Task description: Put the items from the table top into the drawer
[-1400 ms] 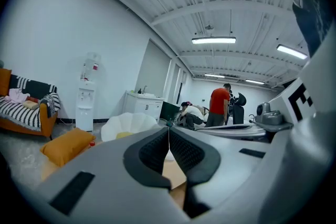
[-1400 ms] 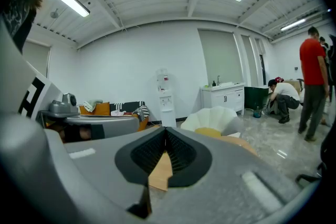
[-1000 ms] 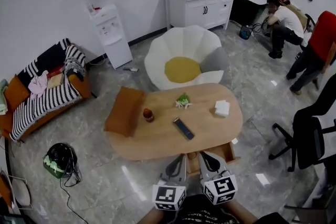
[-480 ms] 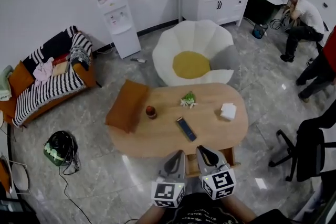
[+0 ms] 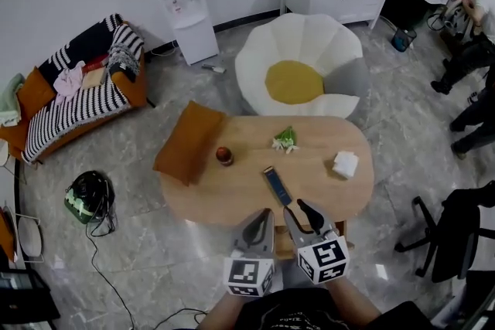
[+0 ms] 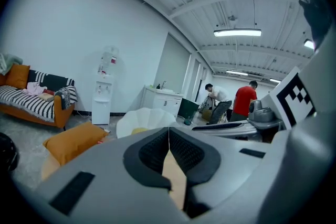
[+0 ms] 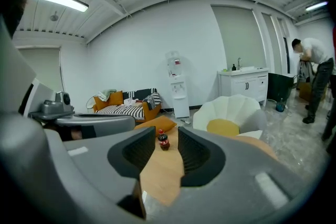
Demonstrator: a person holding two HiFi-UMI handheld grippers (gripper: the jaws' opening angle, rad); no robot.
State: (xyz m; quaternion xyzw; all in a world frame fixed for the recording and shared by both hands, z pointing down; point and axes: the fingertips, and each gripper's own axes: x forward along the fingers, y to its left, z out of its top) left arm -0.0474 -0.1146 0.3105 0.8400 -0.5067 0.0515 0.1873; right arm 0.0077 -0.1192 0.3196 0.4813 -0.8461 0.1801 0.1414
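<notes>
Items: 4 lie on table (image 5: 232, 201). The drawer (image 5: 341, 227) sticks out under the near edge, mostly hidden by the grippers.

R gripper (image 5: 296, 206): jaws have just been opening, now part-open, nothing btwn them. L gripper (image 5: 264, 213): jaws together, empty.

Just past R gripper, by the near edge, is the dark remote (image 5: 276, 185). Further in stands the upright bottle (image 5: 224, 156), w/ the green sprig (image 5: 285, 139) toward the far edge and the white pack (image 5: 345, 164) at the right end.

Risks:
- Remote is flat & thin, so pads may skid and shove it off the edge.
- Bottle may tip if nudged.

Count: 1 remote, 1 bottle, 1 sprig, 1 pack, 1 drawer.
</notes>
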